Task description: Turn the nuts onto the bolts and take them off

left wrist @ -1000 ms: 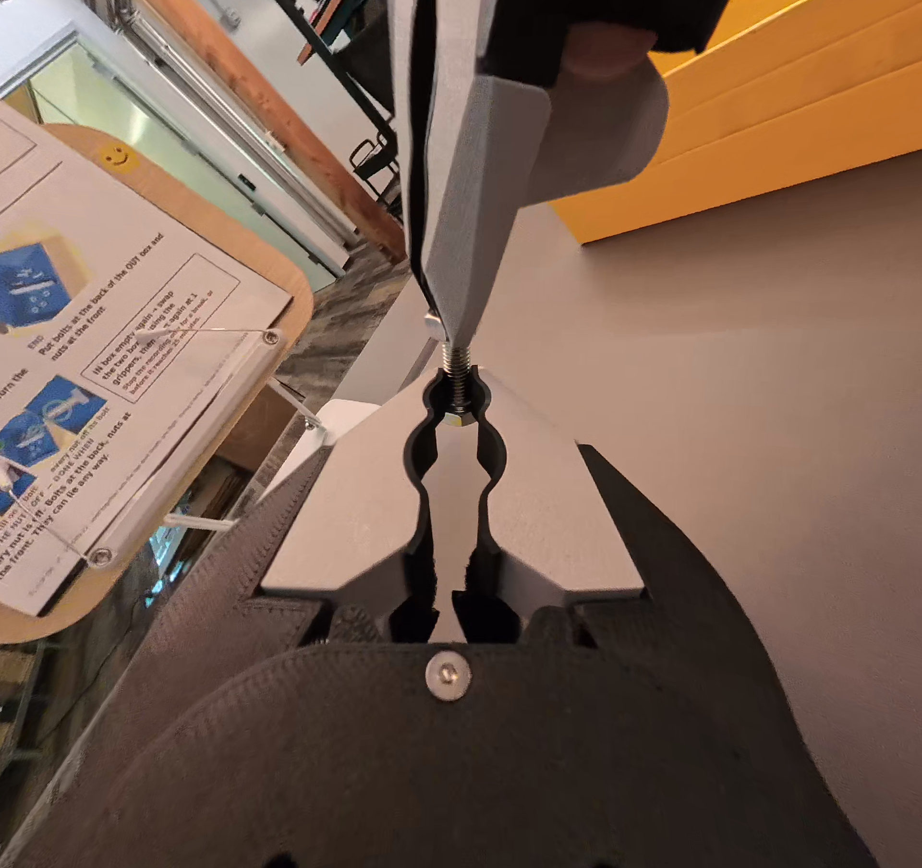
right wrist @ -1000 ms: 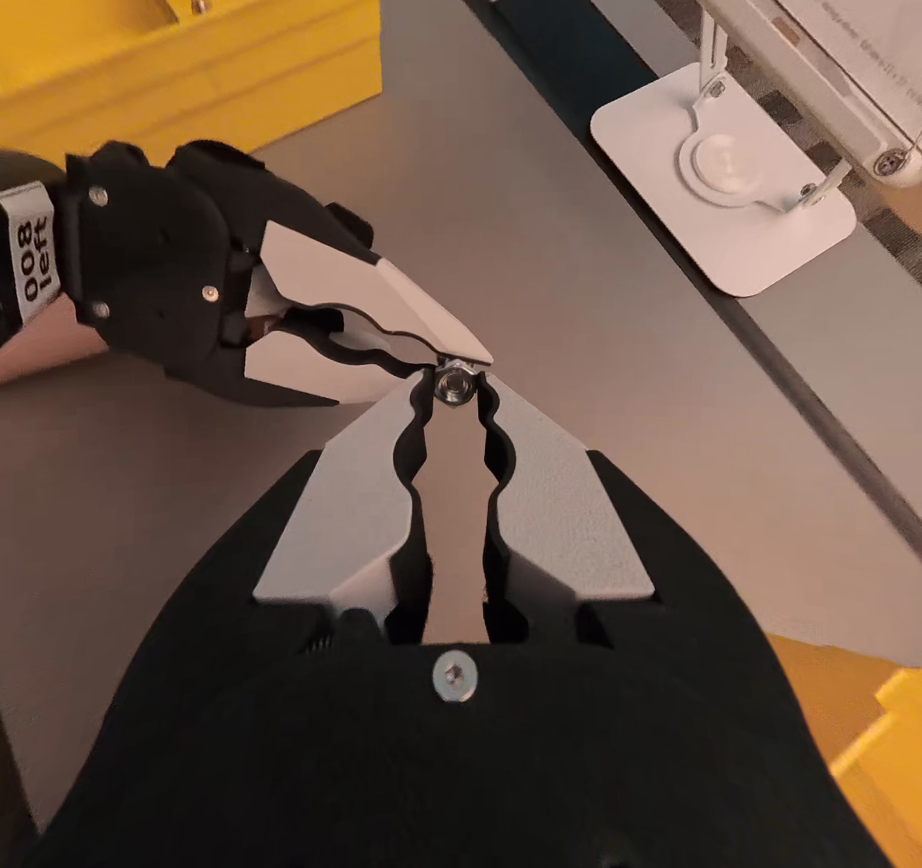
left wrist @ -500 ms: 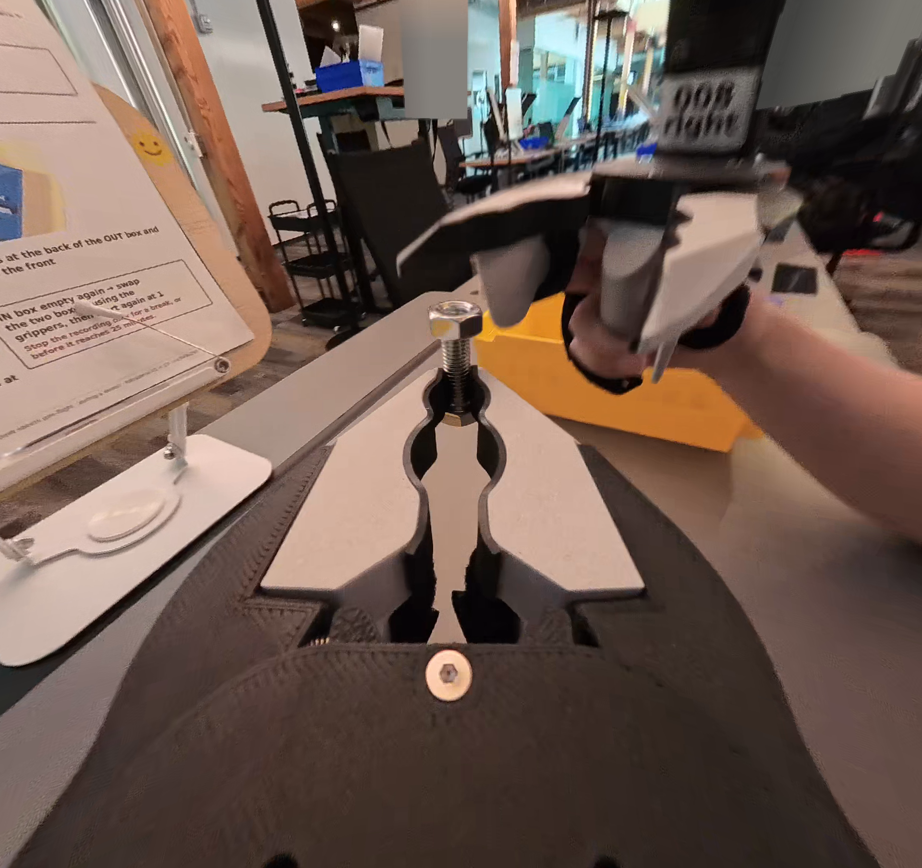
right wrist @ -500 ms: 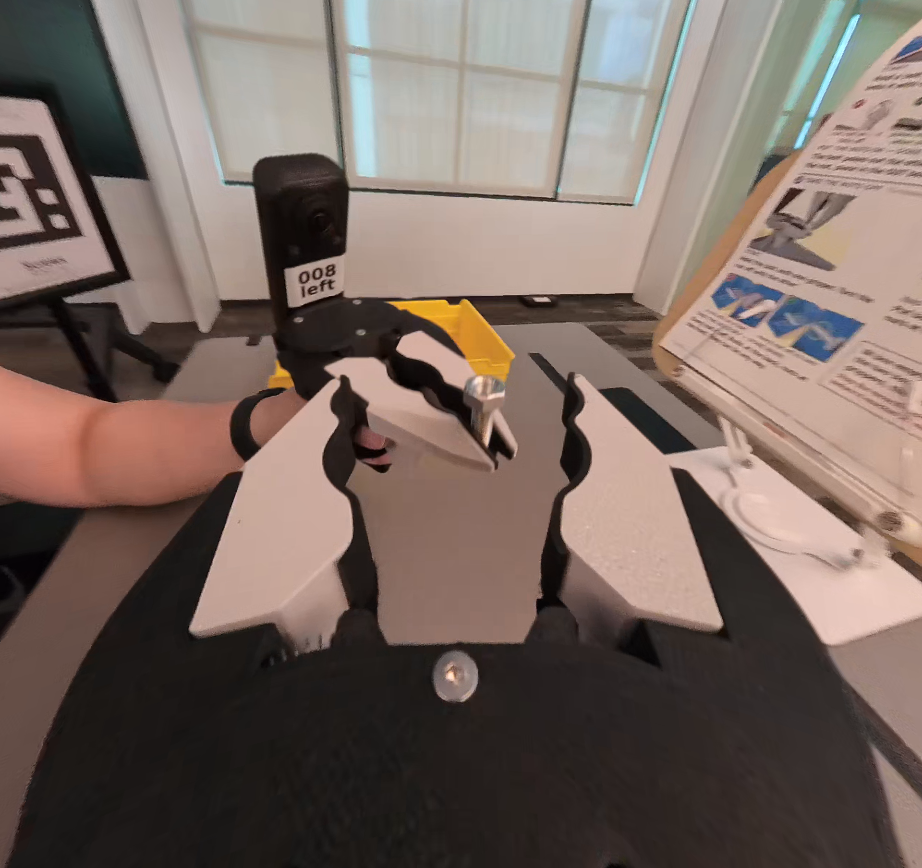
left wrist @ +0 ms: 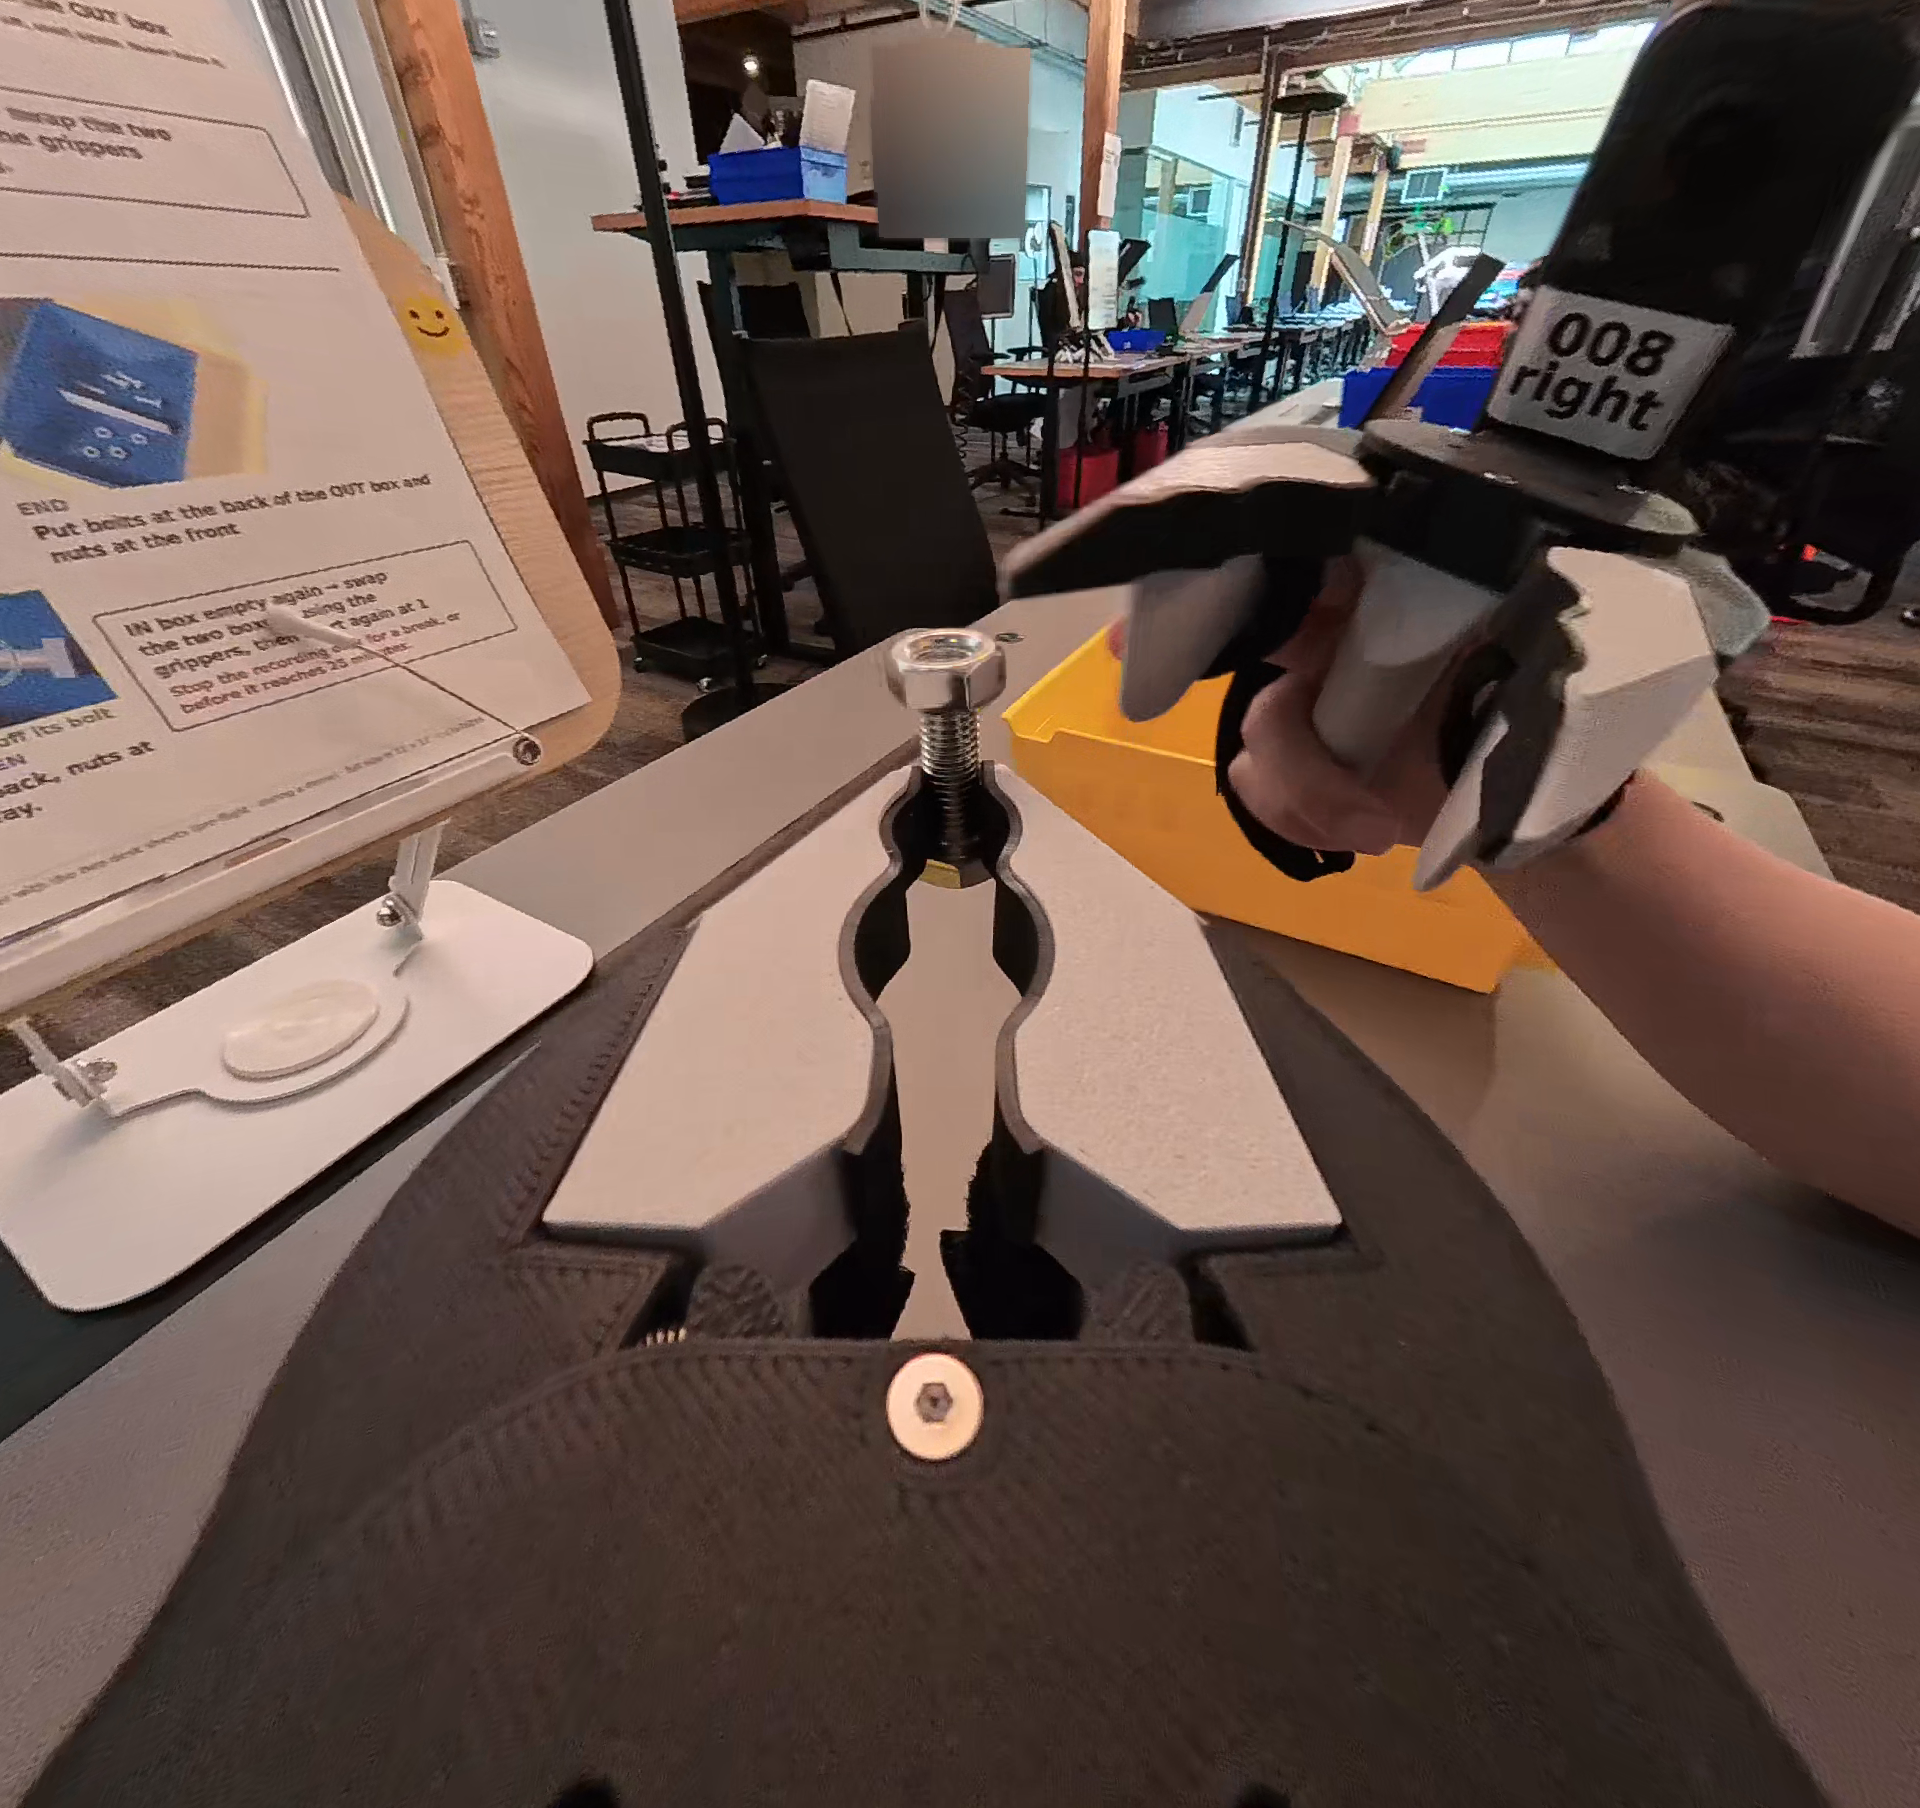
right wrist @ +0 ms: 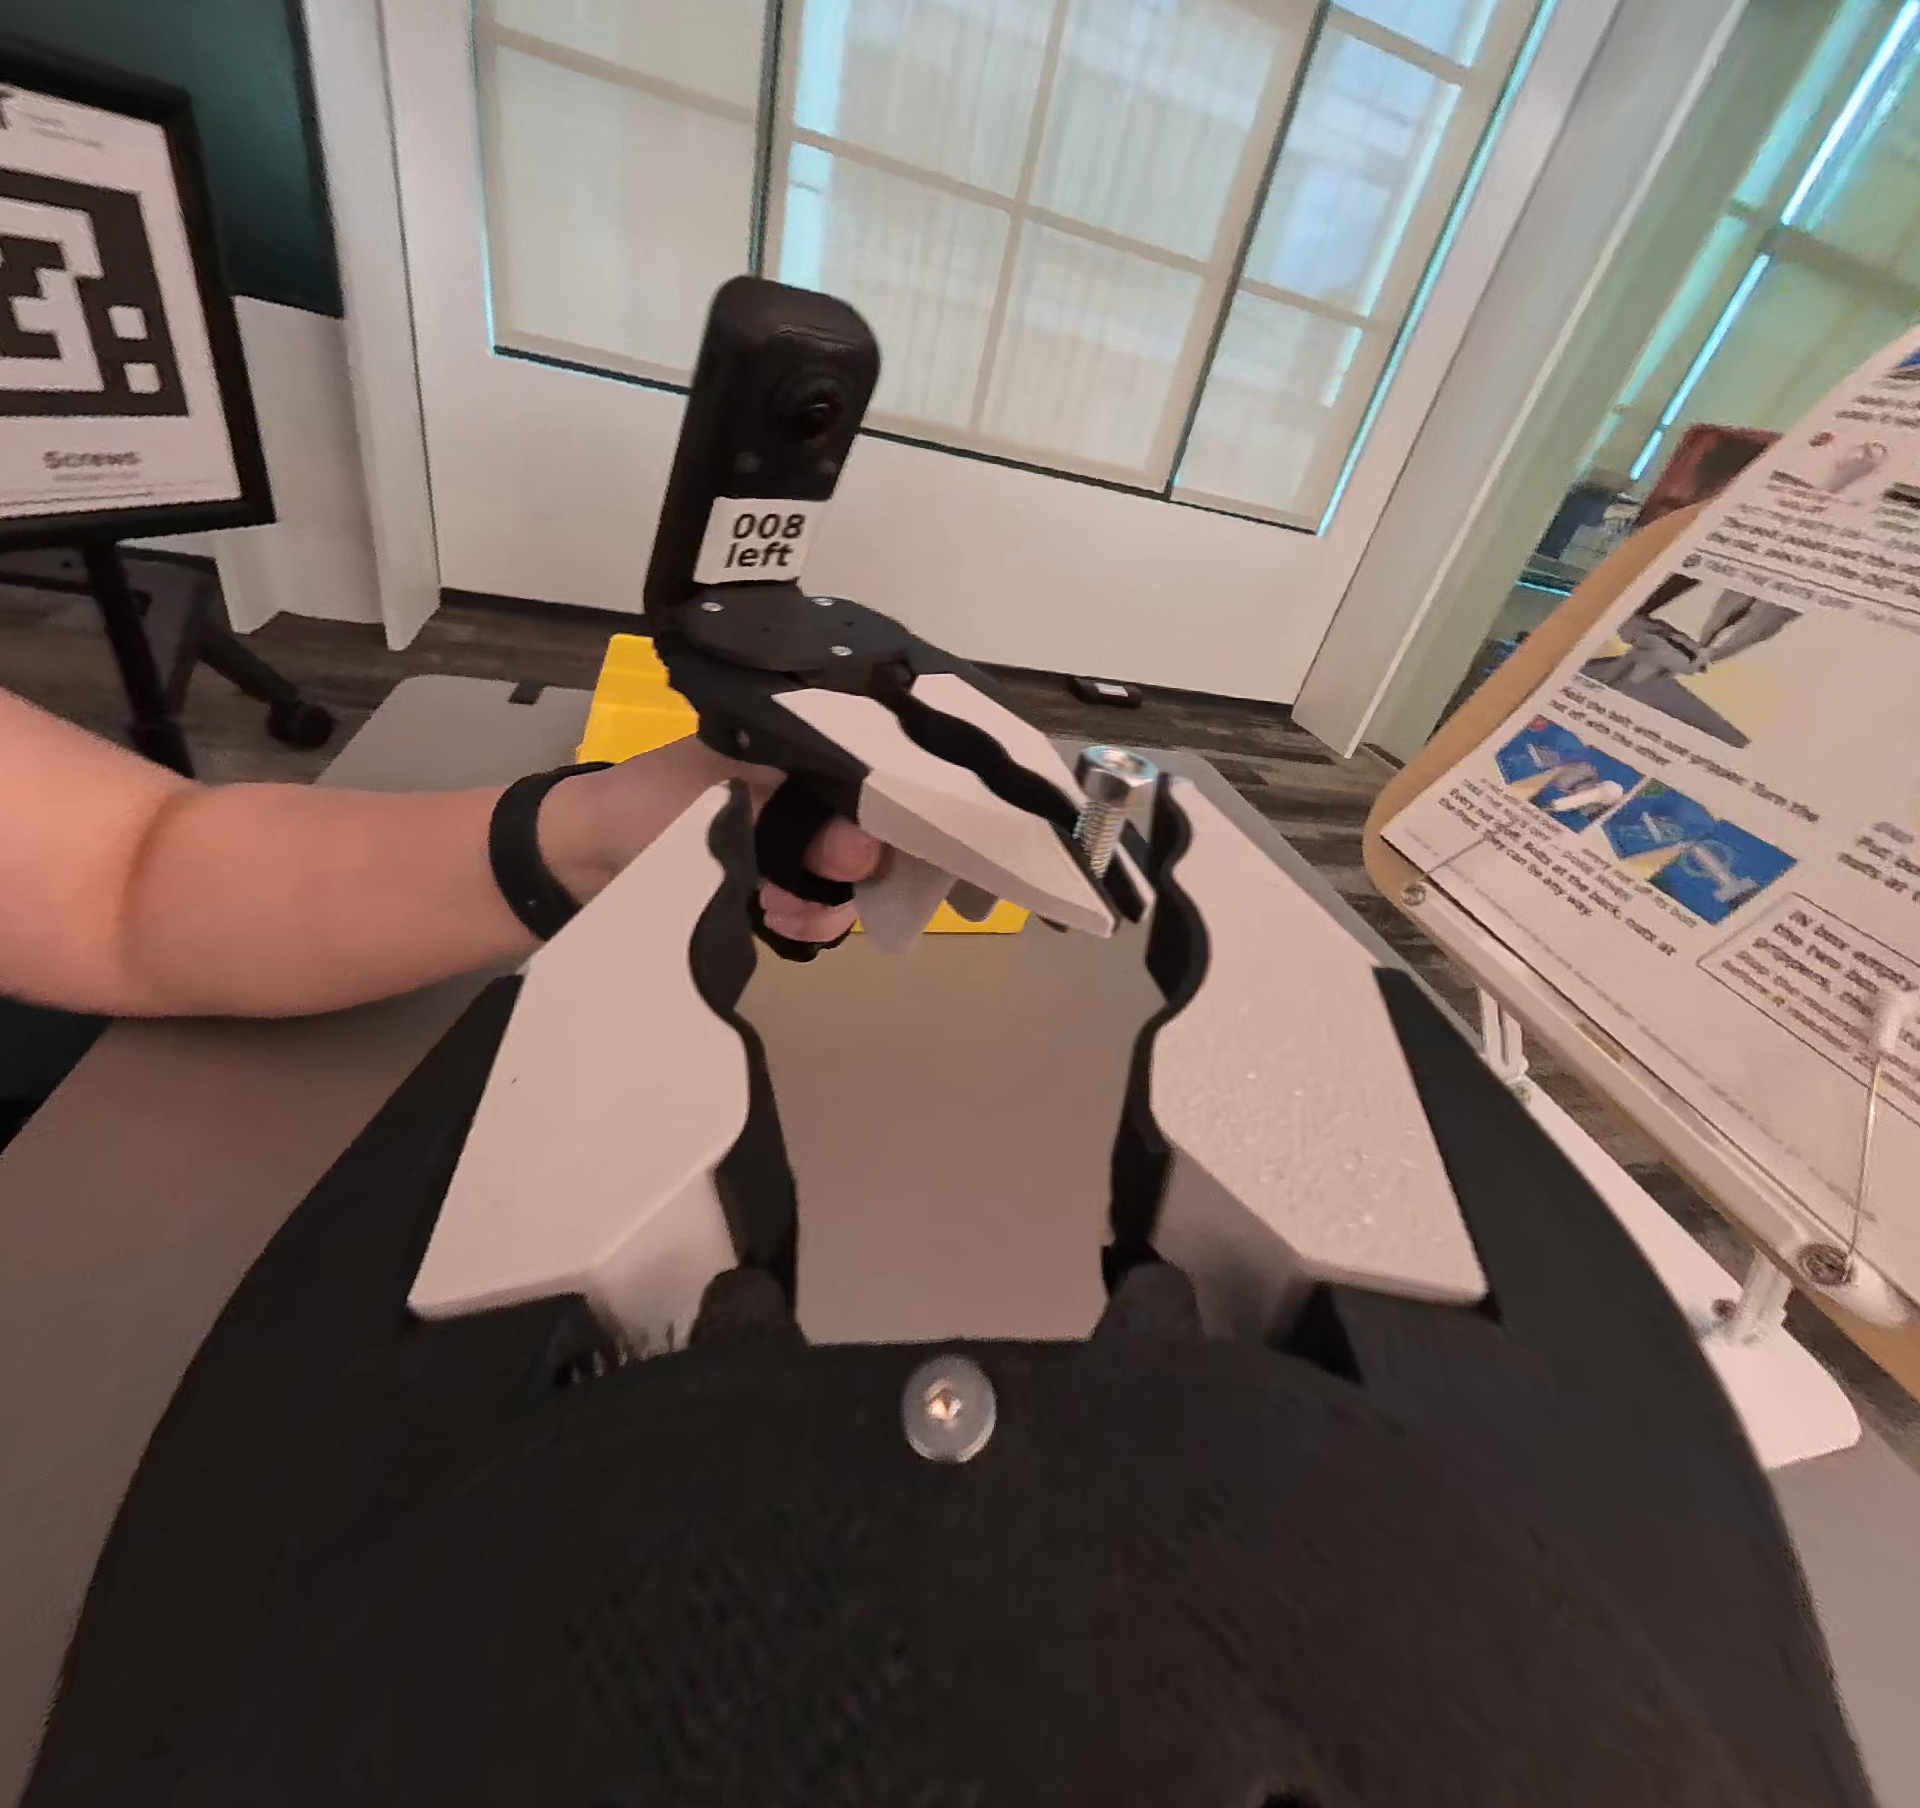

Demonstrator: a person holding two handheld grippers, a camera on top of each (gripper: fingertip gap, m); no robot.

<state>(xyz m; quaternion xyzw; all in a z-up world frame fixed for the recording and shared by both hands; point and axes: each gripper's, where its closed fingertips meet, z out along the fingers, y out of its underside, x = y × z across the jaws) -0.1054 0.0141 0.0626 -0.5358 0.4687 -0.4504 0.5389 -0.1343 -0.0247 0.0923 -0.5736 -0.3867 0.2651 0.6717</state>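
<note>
Left tongs (left wrist: 948,802) clamp the bolt (left wrist: 948,782) upright, nut (left wrist: 945,669) on its tip; right tongs (right wrist: 945,885) gape wide, holding nothing.
Nut sits only on the top threads, so a skewed bite could likely cross-thread it or knock it off toward the yellow bin (left wrist: 1226,823) or desk (left wrist: 1662,1291). Stand (left wrist: 281,1041) crowds one side; room above looks open.

The bolt (left wrist: 948,802) stands upright at the left tool (left wrist: 948,828) tips, nut (left wrist: 945,669) on top. A bin (left wrist: 1226,823) sits ahead-right on the counter (left wrist: 1662,1343); the sign stand (left wrist: 260,1041) sits left. The right tool (right wrist: 951,854) faces it, apart.
</note>
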